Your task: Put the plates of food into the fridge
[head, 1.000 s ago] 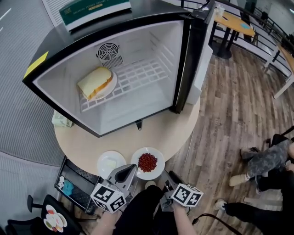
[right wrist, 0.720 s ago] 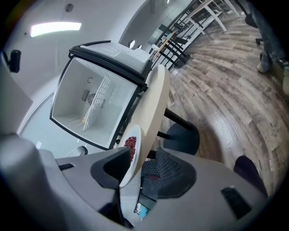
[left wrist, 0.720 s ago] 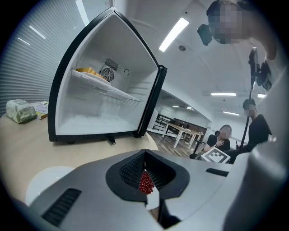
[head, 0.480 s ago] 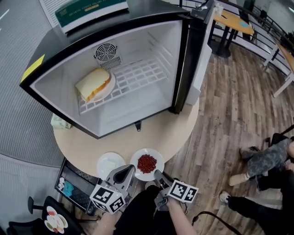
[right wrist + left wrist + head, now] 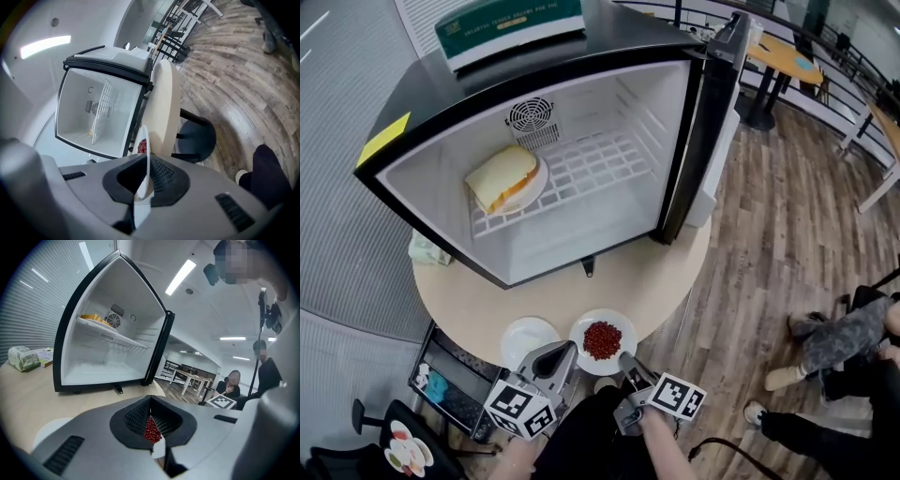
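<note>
Fingers of the right gripper have just been closing and are now clamped on the near rim of the plate of red beans. In the right gripper view the thin white rim runs edge-on between the pads. Fingers of the left gripper are together with nothing held (the red beans show only through the slit past the tips). The left tip sits just beside the right one, between the two near plates.

Plate of red beans: near edge of the round tabletop, in front of the fridge, outside it. Can't tell whether it is lifted off the tabletop.

Second plate: white, something pale on it (can't make out what), just left of the beans plate, also on the tabletop.

Third plate: carries a sandwich, inside the fridge on the left part of the wire shelf, below the fan grille.

Fridge door is swung open to the right. A green box lies on top of the fridge. A crumpled bag sits on the tabletop at the fridge's left side.
</note>
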{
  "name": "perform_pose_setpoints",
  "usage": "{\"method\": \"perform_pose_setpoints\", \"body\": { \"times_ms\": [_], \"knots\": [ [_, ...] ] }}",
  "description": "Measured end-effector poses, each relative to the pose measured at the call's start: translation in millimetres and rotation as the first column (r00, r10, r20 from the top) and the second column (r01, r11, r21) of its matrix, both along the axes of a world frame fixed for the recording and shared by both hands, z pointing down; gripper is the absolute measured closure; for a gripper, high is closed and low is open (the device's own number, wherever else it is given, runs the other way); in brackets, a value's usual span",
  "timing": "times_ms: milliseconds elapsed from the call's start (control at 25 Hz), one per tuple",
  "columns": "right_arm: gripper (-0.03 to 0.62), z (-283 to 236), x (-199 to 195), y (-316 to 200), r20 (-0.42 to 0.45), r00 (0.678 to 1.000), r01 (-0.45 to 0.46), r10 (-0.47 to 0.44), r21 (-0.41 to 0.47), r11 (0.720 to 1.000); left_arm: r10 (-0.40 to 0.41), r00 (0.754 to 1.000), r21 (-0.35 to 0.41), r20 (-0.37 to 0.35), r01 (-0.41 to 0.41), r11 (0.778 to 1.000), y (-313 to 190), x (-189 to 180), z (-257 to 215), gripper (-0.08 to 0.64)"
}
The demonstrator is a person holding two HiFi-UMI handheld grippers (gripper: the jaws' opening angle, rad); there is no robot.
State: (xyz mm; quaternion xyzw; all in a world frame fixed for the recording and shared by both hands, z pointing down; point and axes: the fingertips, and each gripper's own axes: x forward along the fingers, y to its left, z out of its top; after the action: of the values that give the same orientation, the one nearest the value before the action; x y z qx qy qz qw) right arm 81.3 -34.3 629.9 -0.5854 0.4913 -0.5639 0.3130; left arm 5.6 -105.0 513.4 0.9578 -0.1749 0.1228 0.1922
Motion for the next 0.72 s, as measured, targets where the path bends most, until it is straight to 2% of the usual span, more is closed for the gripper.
{"method": "perform_pose_setpoints", "body": {
  "times_ms": [280, 440, 560, 720],
  "knots": [
    [0.577, -22.3, 19.9, 1.6, 0.02, 0.999, -0.033, 0.032, 0.033, 0.999, -0.012, 1.0, 0.023, -0.018, 0.012, 1.0, -5.6, 7.6, -12.6, 0.555],
    [0.577, -44.7, 38.2, -7.1, -0.039, 0.999, -0.007, 0.01, 0.069, 0.998, -0.035, 0.999, 0.036, -0.035, 0.036, 0.999, -10.4, 11.3, -23.9, 0.555],
    [0.577, -69.9, 46.9, -16.1, 0.0, 1.0, -0.022, 0.022, 0.132, 0.991, -0.044, 0.998, 0.048, -0.039, 0.046, 0.998, -13.0, 15.0, -33.3, 0.555],
    [0.577, -100.2, 60.7, -18.3, 0.011, 1.0, -0.026, 0.025, 0.148, 0.989, -0.069, 0.996, 0.07, -0.049, 0.072, 0.995, -16.3, 16.4, -52.3, 0.555]
  ]
}}
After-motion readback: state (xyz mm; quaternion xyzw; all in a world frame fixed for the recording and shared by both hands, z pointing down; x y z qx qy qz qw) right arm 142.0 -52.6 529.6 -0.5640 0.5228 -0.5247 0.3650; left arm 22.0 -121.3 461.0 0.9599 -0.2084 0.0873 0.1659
